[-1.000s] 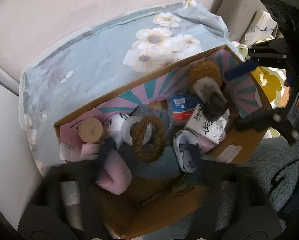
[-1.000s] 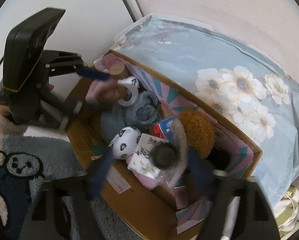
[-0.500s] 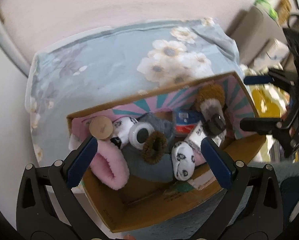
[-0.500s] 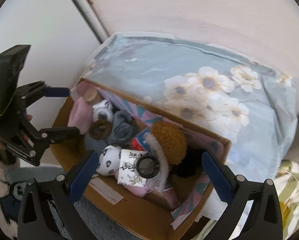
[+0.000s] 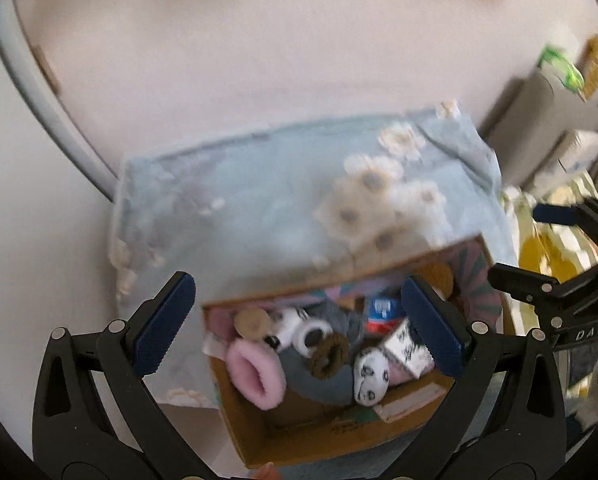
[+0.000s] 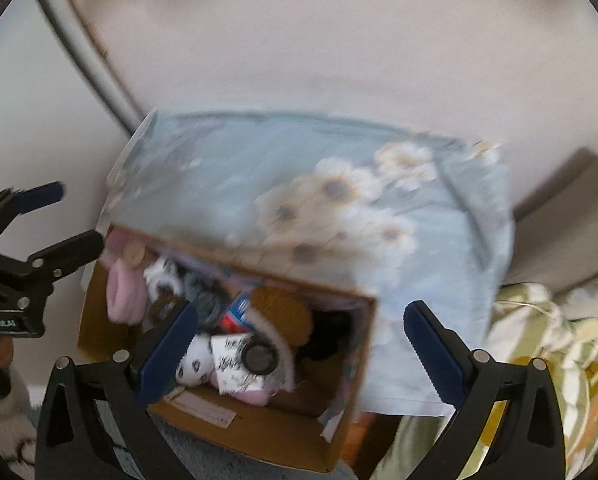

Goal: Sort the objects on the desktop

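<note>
Both grippers have gone up since a second ago, so the box (image 5: 259,436) looks smaller and lower in each view, and more of the flowered cloth (image 5: 283,184) shows behind it. The left gripper (image 5: 299,324) has its jaws wide apart with nothing between them. The right gripper (image 6: 303,344) has just been opening its jaws; they now stand wide apart and hold nothing.

All the things sit in the box, below both grippers. A pink fluffy slipper (image 5: 257,372) lies at the left end. Next to it are a round wooden lid (image 5: 253,322), a tape roll (image 5: 313,334) and a brown hair tie (image 5: 331,356) on a grey cloth. A white spotted sock (image 5: 371,376) lies near the front wall. A brown fuzzy thing (image 6: 283,312) is at the right end. Both views are blurred.
</note>
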The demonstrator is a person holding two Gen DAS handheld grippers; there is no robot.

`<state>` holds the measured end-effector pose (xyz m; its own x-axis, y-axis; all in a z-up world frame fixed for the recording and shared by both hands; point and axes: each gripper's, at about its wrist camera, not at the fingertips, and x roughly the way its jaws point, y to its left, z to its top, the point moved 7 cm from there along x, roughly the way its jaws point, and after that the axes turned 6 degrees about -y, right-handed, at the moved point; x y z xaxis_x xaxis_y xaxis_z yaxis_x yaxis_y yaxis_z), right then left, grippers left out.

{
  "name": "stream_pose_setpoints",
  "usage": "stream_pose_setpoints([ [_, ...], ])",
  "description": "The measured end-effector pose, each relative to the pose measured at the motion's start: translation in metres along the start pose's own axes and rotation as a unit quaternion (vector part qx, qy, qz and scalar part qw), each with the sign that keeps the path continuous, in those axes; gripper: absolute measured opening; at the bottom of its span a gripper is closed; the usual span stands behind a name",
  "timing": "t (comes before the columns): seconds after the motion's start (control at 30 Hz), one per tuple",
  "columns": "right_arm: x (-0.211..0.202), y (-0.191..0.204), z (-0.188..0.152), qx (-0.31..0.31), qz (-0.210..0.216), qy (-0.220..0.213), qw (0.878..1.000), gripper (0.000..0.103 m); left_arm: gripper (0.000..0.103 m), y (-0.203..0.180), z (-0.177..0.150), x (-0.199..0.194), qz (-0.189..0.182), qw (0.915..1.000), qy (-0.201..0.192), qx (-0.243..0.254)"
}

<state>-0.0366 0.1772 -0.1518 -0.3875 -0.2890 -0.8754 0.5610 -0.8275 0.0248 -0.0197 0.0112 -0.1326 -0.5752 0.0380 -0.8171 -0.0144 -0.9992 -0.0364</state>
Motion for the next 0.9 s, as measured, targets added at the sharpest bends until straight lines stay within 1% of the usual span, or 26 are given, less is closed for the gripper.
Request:
stream_pose_setpoints([
  [0.07,-0.005,-0.003,0.006,0.019,-0.020,-0.003,1.000,0.103,0.103,0.002,0.011,-0.010,0.008,0.9996,-0.022,-0.014],
  [0.17,-0.010,-0.007,0.008,0.045,-0.037,-0.013,0.998,0.103,0.103,0.004,0.022,-0.024,0.035,0.9974,-0.053,-0.033],
  [0.27,-0.005,-0.010,0.004,0.069,-0.060,-0.021,0.996,0.103,0.103,0.006,0.023,-0.027,0.064,0.9947,-0.064,-0.049],
  [0.37,0.005,-0.011,-0.004,0.083,-0.080,-0.025,0.993,0.103,0.103,0.006,0.015,-0.020,0.079,0.9929,-0.063,-0.063],
  [0.47,0.014,-0.013,-0.013,0.100,-0.078,-0.020,0.992,0.103,0.103,0.006,0.005,-0.010,0.085,0.9928,-0.051,-0.068],
  [0.63,0.023,-0.013,-0.018,0.120,-0.074,-0.011,0.990,0.103,0.103,0.004,-0.005,0.005,0.076,0.9945,-0.027,-0.066],
  [0.8,0.023,-0.014,-0.013,0.119,-0.076,-0.016,0.990,0.103,0.103,0.001,-0.002,0.009,0.075,0.9954,-0.028,-0.053],
  [0.9,0.024,-0.013,-0.010,0.121,-0.074,-0.016,0.990,0.103,0.103,0.002,0.000,0.010,0.070,0.9956,-0.030,-0.054],
])
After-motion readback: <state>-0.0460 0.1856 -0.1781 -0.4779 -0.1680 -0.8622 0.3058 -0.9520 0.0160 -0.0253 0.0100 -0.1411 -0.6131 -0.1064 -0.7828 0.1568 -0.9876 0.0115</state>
